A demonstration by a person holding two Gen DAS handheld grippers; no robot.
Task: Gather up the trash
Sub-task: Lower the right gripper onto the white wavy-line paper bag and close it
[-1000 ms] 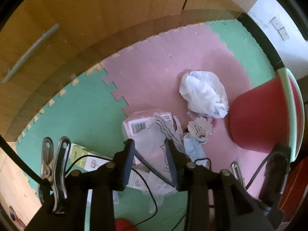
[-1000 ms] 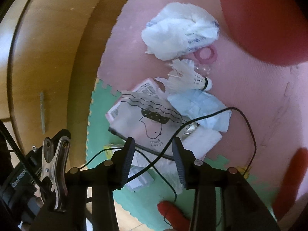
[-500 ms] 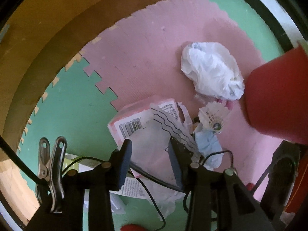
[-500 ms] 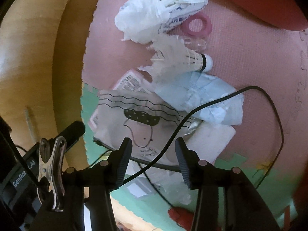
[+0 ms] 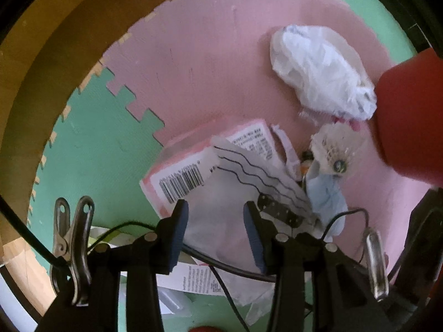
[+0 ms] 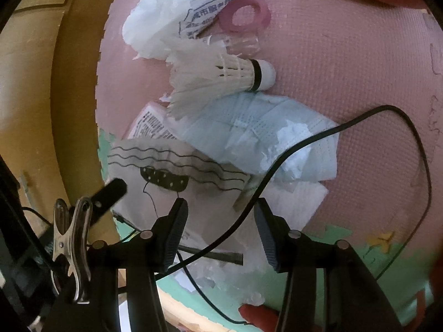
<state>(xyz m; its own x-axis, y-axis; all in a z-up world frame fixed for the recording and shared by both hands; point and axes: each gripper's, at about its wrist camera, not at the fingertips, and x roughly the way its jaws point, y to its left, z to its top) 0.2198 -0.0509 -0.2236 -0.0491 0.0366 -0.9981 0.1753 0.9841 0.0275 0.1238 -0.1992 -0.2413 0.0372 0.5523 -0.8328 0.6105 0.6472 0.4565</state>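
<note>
Hovering: my left gripper (image 5: 216, 229), jaws just widening, nothing pinched.
Right gripper (image 6: 220, 228): also spreading, empty.
Trash: bag (image 5: 218, 199) below both; shuttlecock (image 6: 221, 74), mask (image 6: 263, 135) ahead.

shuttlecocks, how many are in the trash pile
1. The shuttlecock lies on the pink mat, between the crumpled white bag and the blue face mask. More may be buried.

Soft, warm daylight reaches my mat (image 5: 193, 55); no glare, only faint shadows; both my views bend hard at dark round edges; near things blur, far trash slightly smeared.
</note>
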